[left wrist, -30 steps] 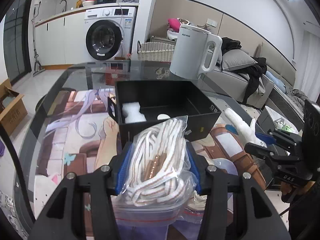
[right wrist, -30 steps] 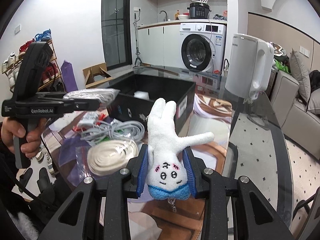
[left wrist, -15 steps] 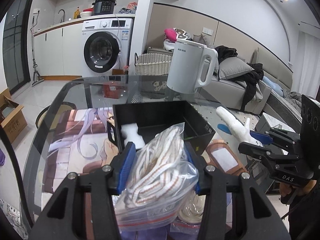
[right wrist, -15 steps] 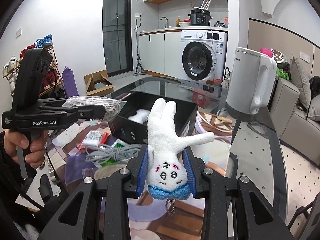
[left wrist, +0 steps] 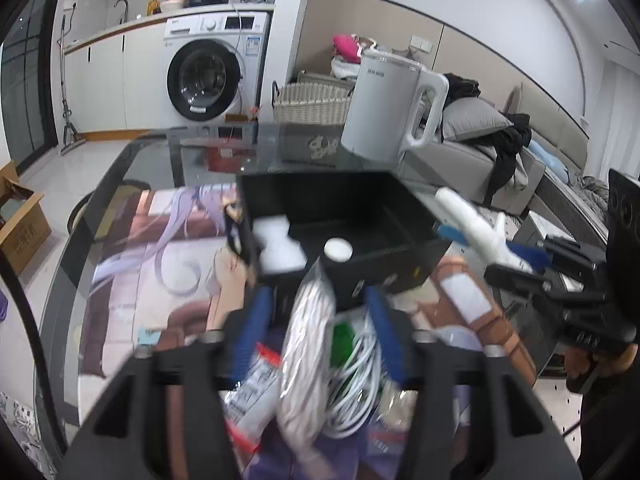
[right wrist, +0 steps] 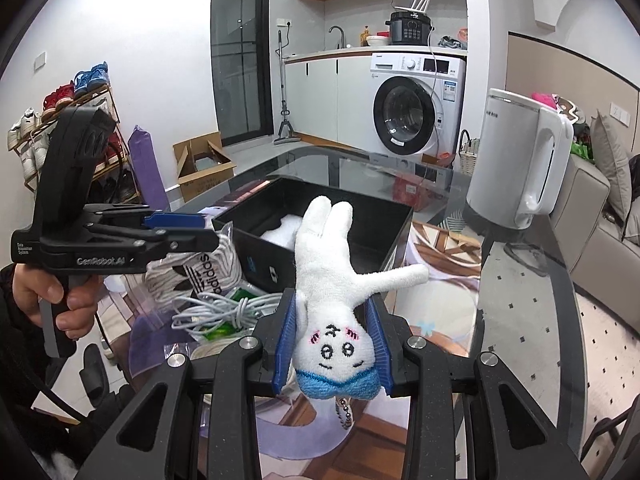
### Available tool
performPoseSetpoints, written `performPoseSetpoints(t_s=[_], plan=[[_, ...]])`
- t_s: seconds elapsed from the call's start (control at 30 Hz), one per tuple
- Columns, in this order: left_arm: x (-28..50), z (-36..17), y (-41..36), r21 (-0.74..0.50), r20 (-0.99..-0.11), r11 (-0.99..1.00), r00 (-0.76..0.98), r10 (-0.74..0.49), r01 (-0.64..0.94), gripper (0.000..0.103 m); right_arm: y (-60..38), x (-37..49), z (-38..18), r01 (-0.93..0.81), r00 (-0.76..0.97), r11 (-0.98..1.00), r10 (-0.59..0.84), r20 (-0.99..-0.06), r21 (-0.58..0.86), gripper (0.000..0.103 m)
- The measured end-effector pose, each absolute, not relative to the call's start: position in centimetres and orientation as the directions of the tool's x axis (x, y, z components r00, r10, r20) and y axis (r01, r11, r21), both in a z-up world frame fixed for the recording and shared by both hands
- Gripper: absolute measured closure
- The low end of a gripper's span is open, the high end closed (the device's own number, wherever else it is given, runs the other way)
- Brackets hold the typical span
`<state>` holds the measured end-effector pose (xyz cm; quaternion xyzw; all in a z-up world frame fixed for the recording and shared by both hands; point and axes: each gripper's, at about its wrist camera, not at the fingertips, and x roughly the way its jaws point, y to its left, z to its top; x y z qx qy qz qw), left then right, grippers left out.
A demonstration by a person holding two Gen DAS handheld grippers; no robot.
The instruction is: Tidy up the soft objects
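Note:
My right gripper (right wrist: pixel 334 308) is shut on a white plush toy (right wrist: pixel 332 280) with a blue cap, held above the table in front of the black box (right wrist: pixel 316 216). It also shows in the left wrist view (left wrist: pixel 476 236). My left gripper (left wrist: pixel 316 300) has its jaws apart; a clear bag of white laces (left wrist: pixel 304 344) hangs loose between them, tipping down. The bag (right wrist: pixel 200 272) sits beside the box in the right wrist view, below the left gripper (right wrist: pixel 200 236). The black box (left wrist: pixel 340 224) holds a white soft item (left wrist: pixel 276 240) and a small white disc (left wrist: pixel 338 249).
A white kettle (left wrist: pixel 392 112) stands on the glass table behind the box. A coil of grey cable (right wrist: pixel 224 308), a green packet (left wrist: pixel 342 338) and a red-edged packet (left wrist: pixel 256 376) lie in front of the box. A sofa (left wrist: pixel 500 152) is at the right.
My left gripper's jaws have opened and the bag of laces has slipped down from its grip. My right gripper has risen with the plush toy.

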<state>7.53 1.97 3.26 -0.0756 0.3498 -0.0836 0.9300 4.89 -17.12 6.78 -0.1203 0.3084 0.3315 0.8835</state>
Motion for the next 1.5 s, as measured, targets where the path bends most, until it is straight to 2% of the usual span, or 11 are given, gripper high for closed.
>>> performPoseSetpoints(t_s=[0.13,0.3,0.33,0.37,0.43,0.47,0.9,1.5], plan=[[7.1,2.1,2.4,-0.18,-0.67,0.979,0.716,-0.196,0.099,0.033,-17.3,4.9,6.6,-0.659,0.588,0.753,0.514,-0.624,0.0,0.069],[7.0,0.8,2.3,-0.166,-0.691,0.981,0.698,-0.191,0.103,0.035,-17.0,5.0,6.3,-0.664,0.58,0.748,0.515,-0.631,0.001,0.069],[7.0,0.5,2.3,-0.166,-0.686,0.98,0.702,-0.193,0.108,0.05,-17.0,5.0,6.3,-0.666,0.578,0.746,0.516,-0.633,0.0,0.069],[7.0,0.5,2.2,-0.168,-0.682,0.979,0.703,-0.199,0.113,0.07,-17.0,5.0,6.2,-0.667,0.577,0.745,0.516,-0.633,0.0,0.069],[6.9,0.5,2.0,-0.174,-0.683,0.975,0.697,-0.22,0.137,0.085,-17.0,5.0,6.2,-0.668,0.575,0.744,0.517,-0.634,0.001,0.069],[6.8,0.7,1.8,-0.17,-0.674,0.974,0.704,-0.224,0.147,0.086,-16.9,5.0,6.2,-0.668,0.576,0.744,0.518,-0.633,0.001,0.069],[6.2,6.2,3.3,-0.262,-0.535,0.953,0.799,-0.275,0.152,0.088,-16.1,5.6,6.9,-0.669,0.586,0.743,0.529,-0.614,0.001,0.069],[13.9,7.7,2.9,-0.251,-0.493,0.96,0.838,-0.236,0.123,0.088,-11.9,11.1,8.0,-0.633,0.623,0.774,0.491,-0.609,-0.025,0.069]])
